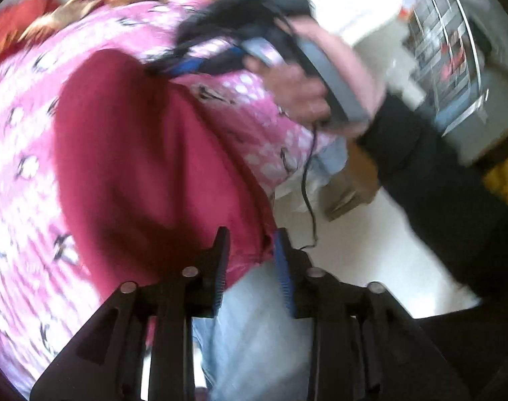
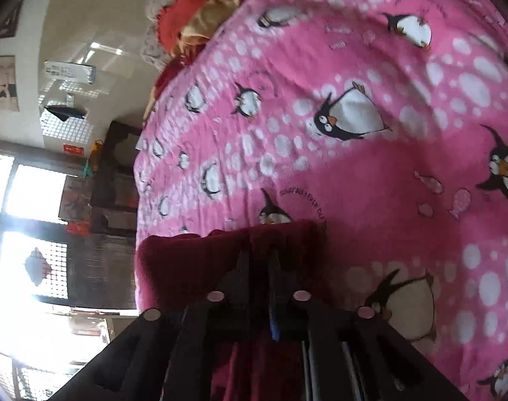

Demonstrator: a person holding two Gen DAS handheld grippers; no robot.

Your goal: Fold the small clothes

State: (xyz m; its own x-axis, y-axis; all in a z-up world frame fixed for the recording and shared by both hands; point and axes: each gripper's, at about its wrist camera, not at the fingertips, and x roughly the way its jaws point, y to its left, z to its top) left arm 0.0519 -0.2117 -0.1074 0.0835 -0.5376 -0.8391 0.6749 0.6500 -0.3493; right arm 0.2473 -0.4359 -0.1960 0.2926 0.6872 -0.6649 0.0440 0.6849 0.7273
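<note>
On left wrist view: lying across pink penguin blanket (image 1: 16,153), dark red garment (image 1: 130,167); left gripper (image 1: 252,257) hovering at its near edge, jaws apart, gripping nothing. On right wrist view: right gripper (image 2: 259,260) pinching bunched red cloth, jaws nearly together, blanket beyond.

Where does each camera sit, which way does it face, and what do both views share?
Left wrist: on the left gripper, facing the dark red garment; shows the person's right hand.
Right wrist: on the right gripper, shut on that garment, facing across the bed.
Shared: garment and pink penguin blanket.
</note>
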